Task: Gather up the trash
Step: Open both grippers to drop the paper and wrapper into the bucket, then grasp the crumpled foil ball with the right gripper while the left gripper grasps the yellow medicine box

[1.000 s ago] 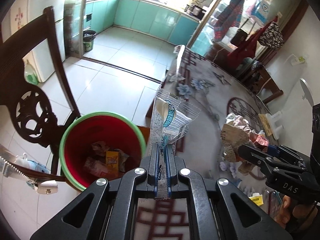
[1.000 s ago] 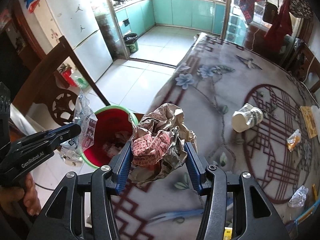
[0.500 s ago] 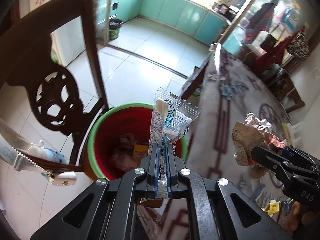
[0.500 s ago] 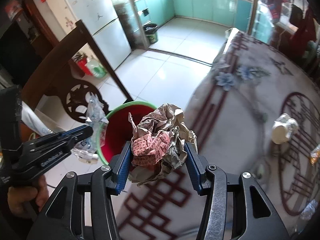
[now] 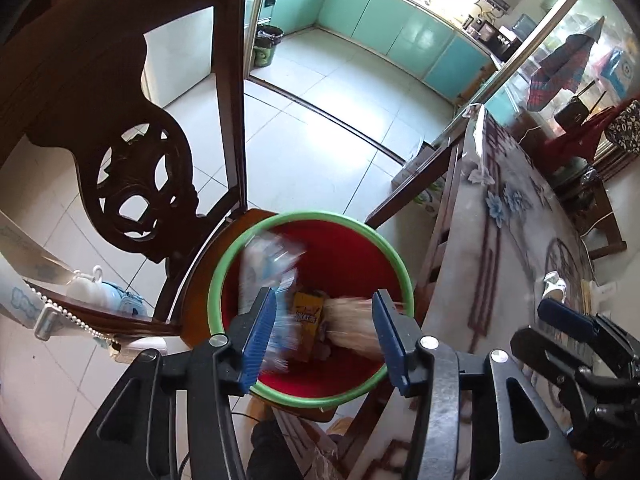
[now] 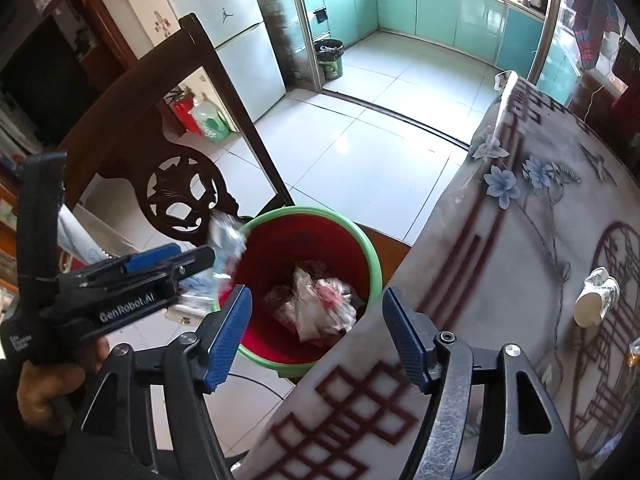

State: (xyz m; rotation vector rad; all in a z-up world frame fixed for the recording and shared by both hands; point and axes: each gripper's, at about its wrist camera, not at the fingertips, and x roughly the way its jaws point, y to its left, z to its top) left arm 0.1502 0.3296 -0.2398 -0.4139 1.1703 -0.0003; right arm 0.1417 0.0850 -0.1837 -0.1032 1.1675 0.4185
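A red bin with a green rim (image 5: 312, 216) stands on the floor beside the table edge. My left gripper (image 5: 325, 338) hangs over it with its jaws opening; a clear blue-printed wrapper (image 5: 268, 268) falls blurred past its left pad, touching neither pad. My right gripper (image 6: 316, 334) is above the bin (image 6: 304, 210) and the table edge, its jaws opening with nothing between them. The crumpled newspaper ball (image 6: 320, 304) lies inside the bin, seen blurred as the ball (image 5: 352, 320) in the left wrist view. The wrapper (image 6: 226, 240) drops just off the left gripper (image 6: 196, 256).
A dark carved wooden chair (image 5: 140, 184) stands close to the left of the bin. The table with a flowered cloth (image 6: 520, 264) is on the right and carries a tipped paper cup (image 6: 596, 300). A small black bin (image 6: 330, 58) stands by the kitchen doorway.
Both grippers moved from the table edge to above the bin and opened. The wrapper left the left gripper and is falling; the newspaper ball dropped out of the right gripper into the bin.
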